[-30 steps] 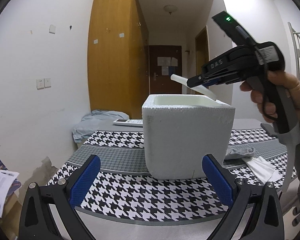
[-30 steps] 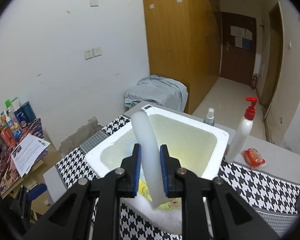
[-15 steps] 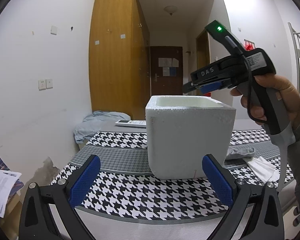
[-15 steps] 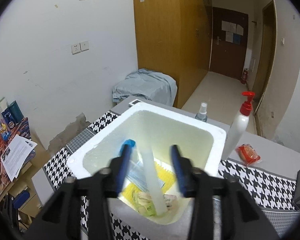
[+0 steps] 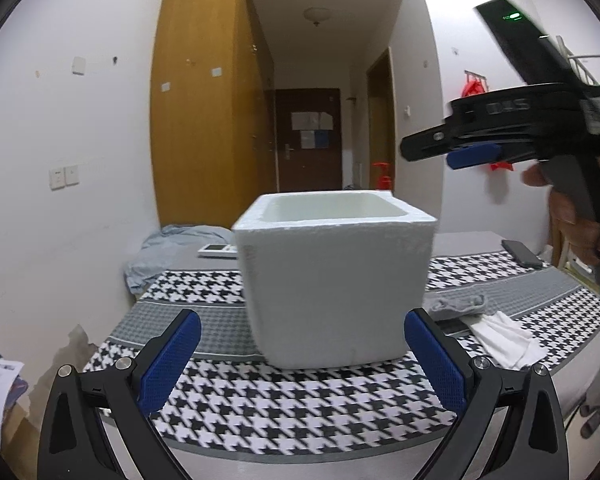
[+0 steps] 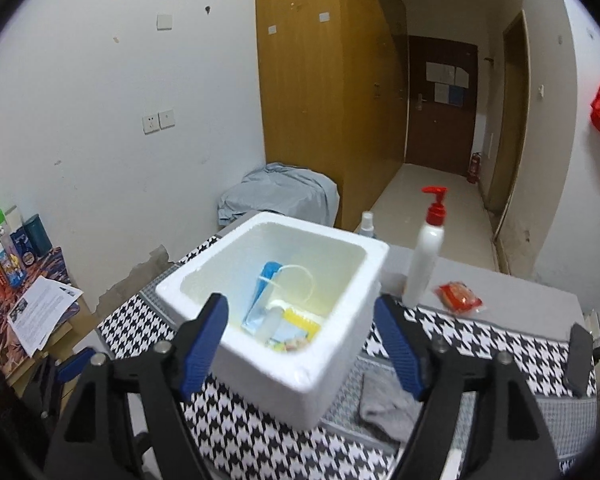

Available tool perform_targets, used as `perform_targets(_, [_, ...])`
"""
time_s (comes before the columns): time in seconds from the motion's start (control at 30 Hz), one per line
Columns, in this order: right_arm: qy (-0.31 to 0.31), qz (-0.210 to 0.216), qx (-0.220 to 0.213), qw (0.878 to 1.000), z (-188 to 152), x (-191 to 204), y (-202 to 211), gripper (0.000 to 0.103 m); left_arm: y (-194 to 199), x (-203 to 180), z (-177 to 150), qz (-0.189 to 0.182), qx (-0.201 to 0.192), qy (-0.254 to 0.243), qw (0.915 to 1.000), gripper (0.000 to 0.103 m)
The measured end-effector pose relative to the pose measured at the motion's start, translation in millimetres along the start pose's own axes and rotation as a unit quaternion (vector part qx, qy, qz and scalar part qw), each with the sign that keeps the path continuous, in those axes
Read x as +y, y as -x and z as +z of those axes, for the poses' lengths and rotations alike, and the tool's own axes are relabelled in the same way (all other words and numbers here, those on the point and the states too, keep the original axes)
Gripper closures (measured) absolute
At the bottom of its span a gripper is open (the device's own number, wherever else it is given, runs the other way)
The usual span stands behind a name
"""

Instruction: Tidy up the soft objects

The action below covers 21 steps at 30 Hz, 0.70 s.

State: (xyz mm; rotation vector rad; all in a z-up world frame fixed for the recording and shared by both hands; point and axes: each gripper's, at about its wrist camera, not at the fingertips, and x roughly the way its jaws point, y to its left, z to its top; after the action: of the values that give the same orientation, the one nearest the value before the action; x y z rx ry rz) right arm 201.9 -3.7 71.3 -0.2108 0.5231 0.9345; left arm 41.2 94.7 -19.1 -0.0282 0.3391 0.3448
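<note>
A white foam box point(image 5: 332, 280) stands on the houndstooth cloth, straight ahead of my left gripper point(image 5: 302, 320), which is open and holds nothing. My right gripper point(image 6: 300, 312) hovers above the near rim of the foam box point(image 6: 312, 364). Its jaws are opening and nothing is between them. In the left wrist view the right gripper point(image 5: 460, 148) sits high to the right of the box. A white tube point(image 6: 270, 320), a blue packet point(image 6: 260, 300) and yellow packets lie in the box. A grey sock point(image 6: 388, 408) lies beside the box, near a white cloth point(image 5: 504, 340).
A white pump bottle with a red top point(image 6: 424, 264), a small spray bottle point(image 6: 366, 224) and a red packet point(image 6: 458, 298) stand behind the box. A phone point(image 5: 522, 254) lies far right, a remote point(image 5: 218, 250) far left. A side table with papers point(image 6: 40, 312) is at the left.
My right gripper let go of the white tube, which dropped into the box. Its jaws spread wide and it drew back from above the box. My left gripper stayed put.
</note>
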Motion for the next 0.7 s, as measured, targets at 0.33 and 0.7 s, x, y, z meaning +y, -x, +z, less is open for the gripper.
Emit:
perform_targets(0.33, [0.002, -0.021, -0.049, 0.999, -33, -18, 62, 0.0, -4, -27, 16, -0.044, -0.004, -0.003, 0.999, 0.001])
perform_targets(0.7, [-0.016, -0.051, -0.071, 0.996, -90, -41, 97, 0.0, -15, -62, 18, -0.083, 0.0, -0.017, 0.9964, 0.001])
